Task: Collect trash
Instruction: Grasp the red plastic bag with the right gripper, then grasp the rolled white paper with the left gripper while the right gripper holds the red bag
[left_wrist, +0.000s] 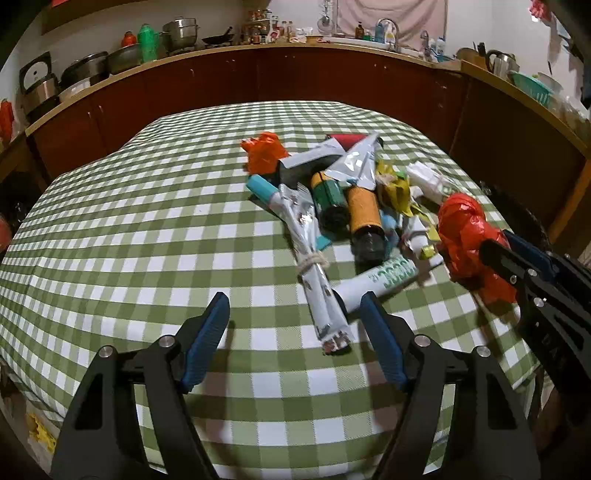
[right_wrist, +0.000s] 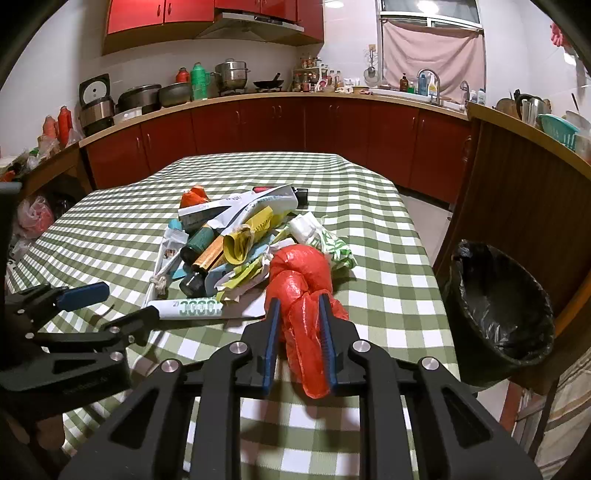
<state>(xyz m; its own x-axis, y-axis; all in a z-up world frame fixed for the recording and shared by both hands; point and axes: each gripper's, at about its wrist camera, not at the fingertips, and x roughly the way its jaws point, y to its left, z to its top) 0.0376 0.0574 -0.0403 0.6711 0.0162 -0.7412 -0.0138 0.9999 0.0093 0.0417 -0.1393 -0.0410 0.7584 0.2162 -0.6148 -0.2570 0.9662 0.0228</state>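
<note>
Left wrist view: the left gripper (left_wrist: 293, 314) hangs over the near part of the table (left_wrist: 110, 229) with its fingers spread and nothing pressed between them. The near end of a silver wrapper (left_wrist: 317, 280), tied with string, lies between the fingertips, and a white tube (left_wrist: 384, 275) touches or just misses the right finger; I cannot tell which. The wrapper's long axis runs away from the fingers toward the trash pile (left_wrist: 354, 199), roughly in line with the gripper, so a grip across it looks easiest. The left half of the cloth is open room. At the right edge the right gripper (left_wrist: 502, 258) pinches a red bag (left_wrist: 461, 232).

Right wrist view: the right gripper (right_wrist: 297, 306) has its fingers drawn close on the red bag (right_wrist: 299, 273), which is squeezed between the pads, its knotted bulk ahead of the tips and a tail hanging back below them. The bag sits on the near right side of the pile (right_wrist: 240, 236), touching the scraps beside it. A black-lined bin (right_wrist: 498, 310) stands off the table's right edge, lower than the tabletop, beside a wooden chair back (right_wrist: 524, 192). By my judgement the coming move is a lift and a swing right over the table edge; that path looks open, with the right hand much the nearer to the bin. The left gripper (right_wrist: 118, 306) shows at left, spread, by the white tube (right_wrist: 199, 308).
</note>
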